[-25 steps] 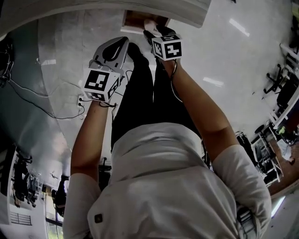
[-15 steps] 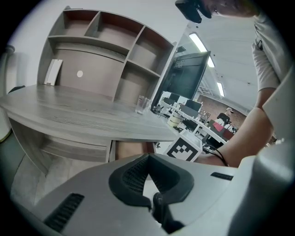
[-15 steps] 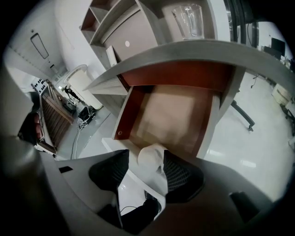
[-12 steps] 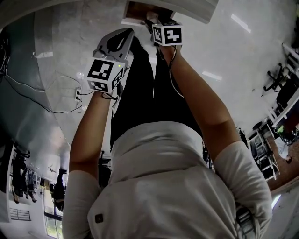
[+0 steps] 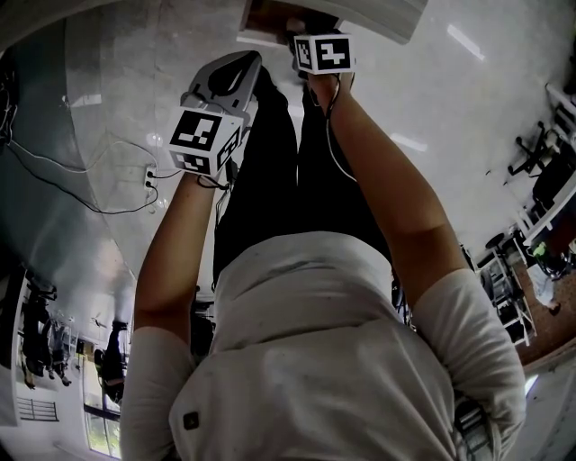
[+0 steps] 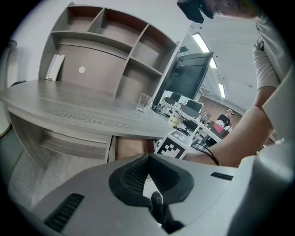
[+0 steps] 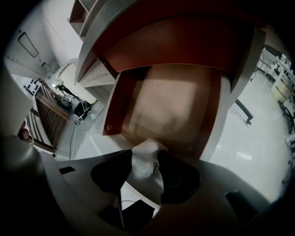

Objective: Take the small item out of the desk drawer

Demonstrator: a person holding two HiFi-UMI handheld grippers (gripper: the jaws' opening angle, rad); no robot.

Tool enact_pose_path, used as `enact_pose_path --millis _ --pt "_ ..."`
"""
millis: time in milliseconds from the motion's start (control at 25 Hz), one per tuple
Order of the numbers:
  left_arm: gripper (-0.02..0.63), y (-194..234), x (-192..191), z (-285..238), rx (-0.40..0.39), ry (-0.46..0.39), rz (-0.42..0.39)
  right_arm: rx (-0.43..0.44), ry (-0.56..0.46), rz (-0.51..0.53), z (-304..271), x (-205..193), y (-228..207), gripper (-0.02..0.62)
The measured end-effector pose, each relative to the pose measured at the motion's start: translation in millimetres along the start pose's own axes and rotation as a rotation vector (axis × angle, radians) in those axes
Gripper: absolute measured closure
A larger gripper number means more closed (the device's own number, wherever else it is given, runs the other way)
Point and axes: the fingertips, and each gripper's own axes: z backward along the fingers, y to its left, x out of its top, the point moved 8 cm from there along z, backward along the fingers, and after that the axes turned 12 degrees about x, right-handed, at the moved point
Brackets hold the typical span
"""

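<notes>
The right hand-held gripper (image 7: pixel 146 156), pointing steeply down over the open desk drawer (image 7: pixel 120 103), has just been closing its jaws and pinches the small white item (image 7: pixel 142 167) between its pads, above the drawer's floor, while the left hand-held gripper (image 6: pixel 147 159) beside it has its jaws together, empty.

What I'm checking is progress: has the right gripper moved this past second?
Yes. The right gripper moved toward the drawer; its jaws, just closing, pinch a white item.

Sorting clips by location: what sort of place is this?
Likely an open-plan office: a grey wood-grain desk topped by brown cubby shelves, with more desks and computer monitors behind.
</notes>
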Motion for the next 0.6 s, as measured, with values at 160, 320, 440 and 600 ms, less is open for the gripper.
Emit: enact_pose_path --millis 160,320,440,600 --pt "0.591 0.5 1.1 -2.1 0.007 -0.001 0.01 -0.01 0.019 0.02 2.8 -0.4 -3.3 0.419" --pt "0.591 4.2 5.5 1.0 0.015 -0.007 0.007 -0.01 0.011 0.033 5.5 1.2 -0.4 0.43" --pt "0.591 4.1 8.5 8.3 0.02 -0.012 0.003 -0.006 0.005 0.055 12.8 0.9 6.8 0.433" --pt "0.591 1.1 17.5 19.8 0.02 -0.023 -0.004 -0.006 -0.015 0.088 29.7 4.6 19.4 0.434"
